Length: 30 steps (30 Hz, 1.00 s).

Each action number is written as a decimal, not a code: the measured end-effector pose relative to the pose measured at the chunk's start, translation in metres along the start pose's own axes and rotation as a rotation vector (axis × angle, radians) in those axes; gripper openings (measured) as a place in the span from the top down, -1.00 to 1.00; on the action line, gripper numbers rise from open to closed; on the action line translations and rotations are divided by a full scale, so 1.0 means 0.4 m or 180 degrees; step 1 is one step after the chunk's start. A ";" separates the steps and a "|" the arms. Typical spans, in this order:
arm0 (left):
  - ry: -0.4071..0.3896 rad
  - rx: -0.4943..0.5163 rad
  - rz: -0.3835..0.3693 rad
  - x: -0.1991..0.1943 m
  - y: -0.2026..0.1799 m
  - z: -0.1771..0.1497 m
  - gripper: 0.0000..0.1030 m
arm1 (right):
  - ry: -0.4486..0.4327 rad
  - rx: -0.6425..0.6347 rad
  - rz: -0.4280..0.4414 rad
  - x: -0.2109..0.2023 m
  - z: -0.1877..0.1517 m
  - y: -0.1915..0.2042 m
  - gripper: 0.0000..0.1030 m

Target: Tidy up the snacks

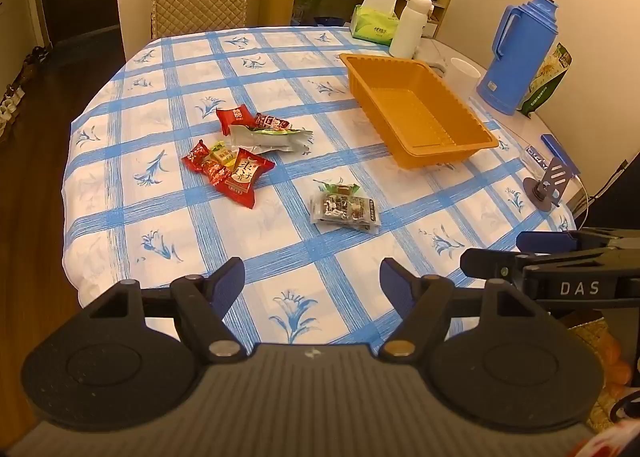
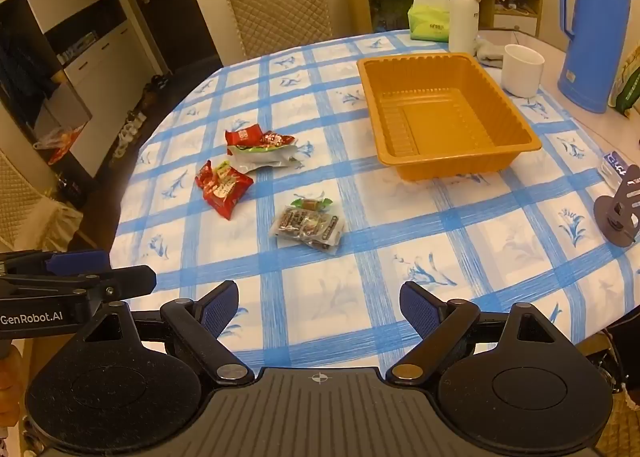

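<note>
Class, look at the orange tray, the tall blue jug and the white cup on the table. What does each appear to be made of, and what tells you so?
Orange tray: thin moulded plastic, semi-glossy; ribbed walls and a rolled rim suggest it.
Blue jug: hard plastic, smooth with a dull sheen; moulded handle and lid.
White cup: probably ceramic, though plastic is possible; plain, opaque, thick-looking wall.

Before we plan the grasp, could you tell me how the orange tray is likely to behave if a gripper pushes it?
The orange tray looks like thin moulded plastic and holds nothing, so it is probably light and would slide on the tablecloth. Its ribbed walls may flex if pinched.
</note>
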<state>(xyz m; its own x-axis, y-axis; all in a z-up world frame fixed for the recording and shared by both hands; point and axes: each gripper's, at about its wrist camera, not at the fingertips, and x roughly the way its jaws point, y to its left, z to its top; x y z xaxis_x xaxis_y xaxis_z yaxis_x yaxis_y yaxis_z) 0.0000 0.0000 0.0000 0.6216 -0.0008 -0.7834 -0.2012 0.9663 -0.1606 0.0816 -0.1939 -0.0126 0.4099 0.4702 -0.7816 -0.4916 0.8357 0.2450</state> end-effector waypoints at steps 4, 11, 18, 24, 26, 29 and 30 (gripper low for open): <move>0.0005 -0.0004 0.0003 0.000 0.000 0.000 -0.41 | 0.0022 -0.0006 -0.0010 0.001 0.004 0.000 -0.70; 0.0014 -0.0004 0.0018 -0.001 0.001 0.000 -0.41 | 0.0026 -0.0010 -0.0014 0.006 0.007 0.003 -0.70; 0.0018 -0.0002 0.0017 -0.001 0.001 0.001 -0.41 | 0.0029 -0.0018 -0.0016 0.012 0.009 0.008 -0.70; 0.0021 -0.0020 0.0021 0.004 0.022 0.006 -0.41 | 0.0030 -0.0034 -0.0014 0.010 0.006 0.012 -0.70; 0.0023 -0.0032 0.0021 0.005 0.028 0.004 -0.41 | 0.0035 -0.0041 -0.0013 0.016 0.010 0.017 -0.70; 0.0024 -0.0049 0.0039 0.002 0.031 0.002 -0.41 | 0.0042 -0.0053 -0.0008 0.018 0.010 0.022 -0.70; 0.0024 -0.0049 0.0039 0.002 0.031 0.002 -0.41 | 0.0045 -0.0057 -0.0008 0.017 0.010 0.024 -0.70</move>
<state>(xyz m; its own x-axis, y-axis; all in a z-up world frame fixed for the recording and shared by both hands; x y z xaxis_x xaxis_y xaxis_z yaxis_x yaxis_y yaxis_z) -0.0015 0.0122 -0.0021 0.6132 0.0089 -0.7898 -0.2204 0.9621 -0.1603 0.0829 -0.1815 -0.0133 0.4003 0.4640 -0.7902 -0.5044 0.8315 0.2327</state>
